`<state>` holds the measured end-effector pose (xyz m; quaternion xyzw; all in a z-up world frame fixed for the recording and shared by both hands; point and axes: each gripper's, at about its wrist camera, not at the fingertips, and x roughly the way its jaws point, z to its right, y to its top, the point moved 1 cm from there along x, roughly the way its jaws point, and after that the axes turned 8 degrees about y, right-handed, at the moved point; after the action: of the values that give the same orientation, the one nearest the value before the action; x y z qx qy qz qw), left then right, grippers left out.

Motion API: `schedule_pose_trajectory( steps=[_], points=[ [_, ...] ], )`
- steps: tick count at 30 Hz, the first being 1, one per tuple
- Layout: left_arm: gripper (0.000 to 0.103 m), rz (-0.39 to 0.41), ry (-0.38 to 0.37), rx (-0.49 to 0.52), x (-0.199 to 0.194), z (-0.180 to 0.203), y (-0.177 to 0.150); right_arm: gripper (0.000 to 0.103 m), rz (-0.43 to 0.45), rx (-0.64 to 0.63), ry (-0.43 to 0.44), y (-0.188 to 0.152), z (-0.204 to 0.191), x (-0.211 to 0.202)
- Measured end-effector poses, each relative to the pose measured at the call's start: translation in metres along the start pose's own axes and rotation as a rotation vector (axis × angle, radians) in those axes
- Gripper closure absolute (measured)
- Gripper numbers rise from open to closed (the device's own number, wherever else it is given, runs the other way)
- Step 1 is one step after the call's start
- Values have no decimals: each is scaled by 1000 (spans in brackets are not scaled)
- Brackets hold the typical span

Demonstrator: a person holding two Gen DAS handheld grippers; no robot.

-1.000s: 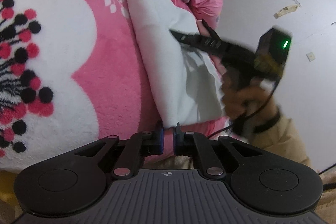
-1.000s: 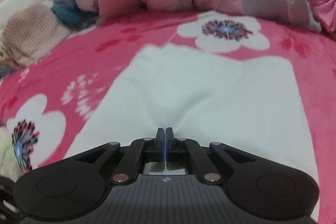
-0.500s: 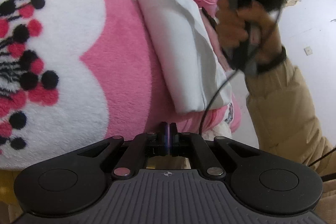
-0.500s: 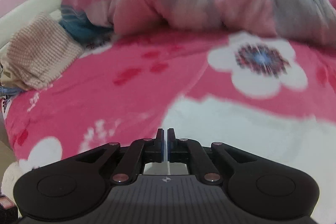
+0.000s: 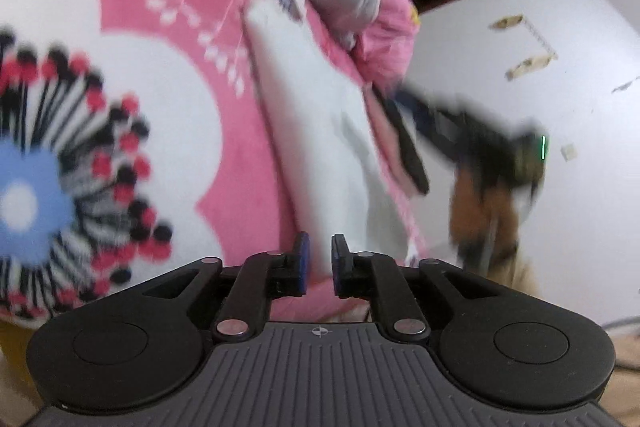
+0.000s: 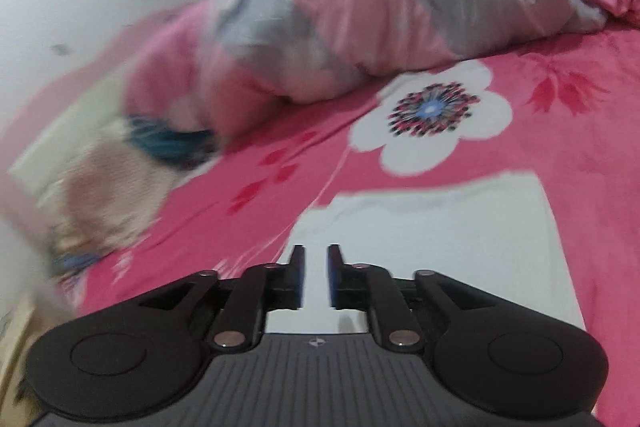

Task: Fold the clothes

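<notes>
A white folded garment (image 5: pixel 320 131) lies lengthwise on the pink flowered blanket (image 5: pixel 248 187), near the bed's right edge. My left gripper (image 5: pixel 320 255) hovers at the garment's near end. Its jaws are opening and stand slightly apart, with no cloth pinched. In the right wrist view the same garment (image 6: pixel 440 227) spreads out under and ahead of my right gripper (image 6: pixel 316 267). Those jaws are opening too, with nothing between them. The left wrist view shows the right gripper (image 5: pixel 416 107) blurred at the garment's right side, held by a person's hand (image 5: pixel 476 211).
A bunched pink and grey quilt (image 6: pixel 360 7) fills the far end of the bed. A beige knit garment (image 6: pixel 100 195) and a blue cloth (image 6: pixel 168 143) lie at the far left by the wall. White floor (image 5: pixel 560 247) lies beyond the bed's right edge.
Both grippers went from shut to slightly parted. The right gripper rose over the garment's far end, then dropped back beside its right edge. The left gripper drew back a little.
</notes>
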<state>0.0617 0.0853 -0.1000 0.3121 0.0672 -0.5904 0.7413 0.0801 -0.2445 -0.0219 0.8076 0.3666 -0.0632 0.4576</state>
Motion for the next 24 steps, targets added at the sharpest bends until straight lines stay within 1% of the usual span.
schedule_pose_trajectory(
  steps=[2,3,4,5,6,8,9,10,11,12,13,14,15,16,17,18,19,20,22,24],
  points=[
    [86,24,0,-1,-2,6,10,75,-9,0,48,-24,10,-18],
    [84,27,6,-1,6,14,15,72,-16,8,39,-35,18,-23],
    [79,33,18,-7,12,18,21,71,-23,23,6,-45,28,-25],
    [75,39,30,-18,15,21,31,84,-30,37,-28,-55,39,-28],
    [73,49,45,-35,18,22,36,86,-14,67,-33,-62,47,-33],
    [70,68,78,-58,19,24,43,81,55,128,-5,-62,51,-49],
    [69,77,95,-63,17,25,45,81,84,124,18,-61,49,-56],
    [66,86,112,-68,16,26,48,79,107,89,53,-62,46,-62],
    [62,89,129,-66,19,26,50,73,114,67,72,-63,45,-65],
    [59,92,147,-63,22,27,52,72,106,59,75,-64,48,-64],
    [55,95,165,-60,25,27,55,71,88,58,46,-67,53,-63],
    [52,92,181,-60,29,27,58,80,73,72,0,-69,62,-62],
    [51,86,204,-63,35,25,61,86,87,119,-4,-67,74,-64],
    [50,81,227,-65,40,24,63,85,120,191,22,-64,85,-70],
    [50,76,243,-68,44,23,65,80,159,231,32,-59,92,-76],
    [50,73,248,-68,49,21,68,76,202,240,25,-54,95,-83],
    [48,71,253,-68,53,20,71,66,233,241,23,-47,98,-88],
    [44,71,249,-69,56,19,74,60,234,246,31,-40,103,-89],
    [41,71,233,-72,63,15,80,58,200,288,48,-26,117,-83],
    [38,68,218,-69,68,13,85,54,155,337,44,-15,134,-73]
  ],
)
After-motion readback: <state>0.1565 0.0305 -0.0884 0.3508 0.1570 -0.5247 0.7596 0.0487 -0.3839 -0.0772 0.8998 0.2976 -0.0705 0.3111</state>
